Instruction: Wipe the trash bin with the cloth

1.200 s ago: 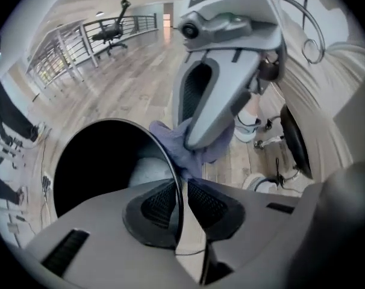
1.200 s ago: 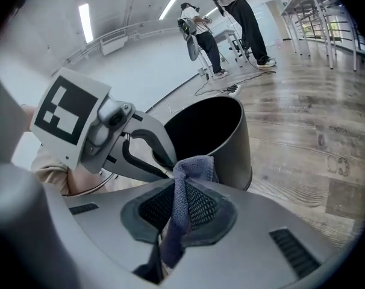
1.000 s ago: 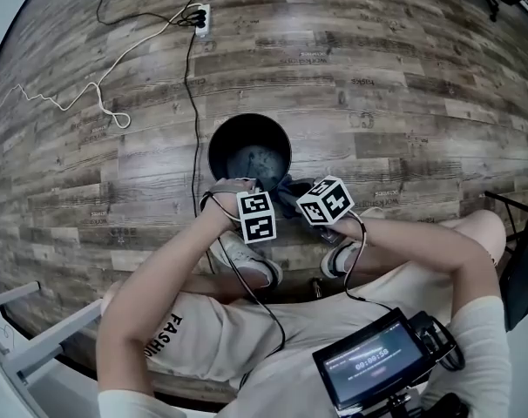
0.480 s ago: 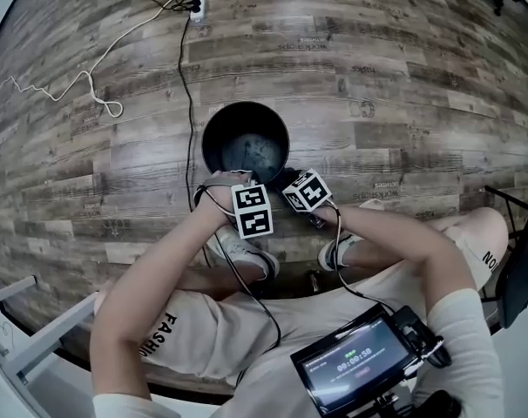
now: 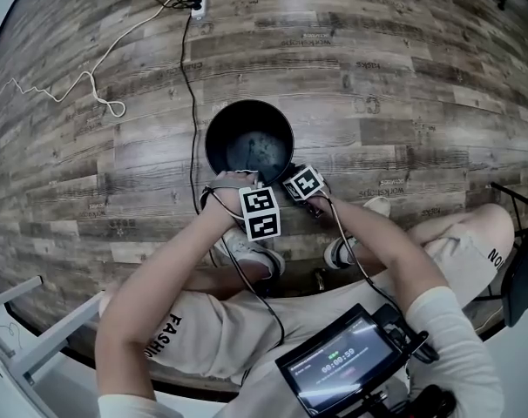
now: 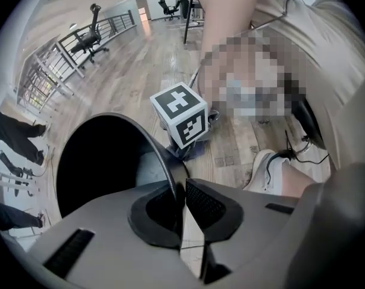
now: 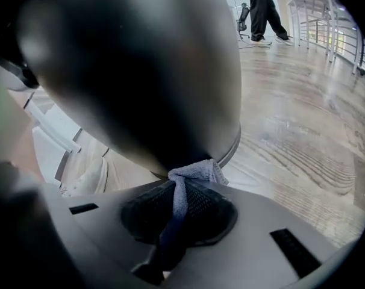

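Observation:
The black round trash bin (image 5: 249, 142) stands on the wood floor in front of the seated person. My left gripper (image 6: 181, 192) points straight down at the near rim (image 6: 161, 161); its jaws have just been closing and now clamp the rim between them. Its marker cube (image 5: 260, 213) shows in the head view. My right gripper (image 7: 179, 206) is shut on a grey-blue cloth (image 7: 193, 172), whose bunched end presses against the bin's dark outer wall (image 7: 140, 71) low down. The right marker cube (image 5: 304, 183) sits beside the bin's near right side and hides the cloth in the head view.
A white power strip (image 5: 197, 0) with a white cord (image 5: 90, 90) and a black cable (image 5: 191, 85) lies on the floor beyond the bin. The person's shoes (image 5: 247, 252) stand just behind the grippers. A screen device (image 5: 338, 368) hangs near the lap. Office chairs (image 6: 86, 38) stand farther off.
The right gripper has sunk down along the bin's outer side with the cloth in it, its cube now smaller and closer to the bin. The left gripper has stayed at the rim.

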`<state>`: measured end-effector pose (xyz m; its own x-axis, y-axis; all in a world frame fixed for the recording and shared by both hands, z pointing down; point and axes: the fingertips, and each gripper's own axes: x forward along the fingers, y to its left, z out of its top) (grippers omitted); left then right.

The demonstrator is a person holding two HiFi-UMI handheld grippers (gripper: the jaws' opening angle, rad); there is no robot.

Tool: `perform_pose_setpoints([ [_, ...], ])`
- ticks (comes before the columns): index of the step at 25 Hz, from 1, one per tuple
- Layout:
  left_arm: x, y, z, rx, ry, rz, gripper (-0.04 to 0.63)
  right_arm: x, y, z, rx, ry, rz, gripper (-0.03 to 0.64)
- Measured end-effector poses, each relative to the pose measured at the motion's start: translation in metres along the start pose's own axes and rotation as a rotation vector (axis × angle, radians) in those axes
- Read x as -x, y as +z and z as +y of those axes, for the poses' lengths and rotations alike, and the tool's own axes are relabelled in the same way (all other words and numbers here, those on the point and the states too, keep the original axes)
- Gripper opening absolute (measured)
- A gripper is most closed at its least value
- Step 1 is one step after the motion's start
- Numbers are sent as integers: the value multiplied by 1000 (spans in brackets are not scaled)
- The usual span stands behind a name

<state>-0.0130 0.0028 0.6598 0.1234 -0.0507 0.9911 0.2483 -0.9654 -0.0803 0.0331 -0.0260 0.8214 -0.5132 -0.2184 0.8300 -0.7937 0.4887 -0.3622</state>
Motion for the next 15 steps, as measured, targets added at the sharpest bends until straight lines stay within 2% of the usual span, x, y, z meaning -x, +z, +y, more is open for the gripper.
perform_pose_setpoints([
  [3,-1,0,-2,-25,31,-13,34,2,-2,0,-20,4,0,34],
  [6,7,-5,-9,-27,-26,-57,105,17,-4,13,-17,23,19,34],
  [9,11,-22,-16,-96,-82,-39,141,43,-6,32,4,76,28,34],
  [11,11,-29,-17,-148,-73,-23,146,64,-7,42,16,104,27,34],
  [15,4,-34,-8,-195,1,38,131,103,-1,62,-2,163,-6,34],
])
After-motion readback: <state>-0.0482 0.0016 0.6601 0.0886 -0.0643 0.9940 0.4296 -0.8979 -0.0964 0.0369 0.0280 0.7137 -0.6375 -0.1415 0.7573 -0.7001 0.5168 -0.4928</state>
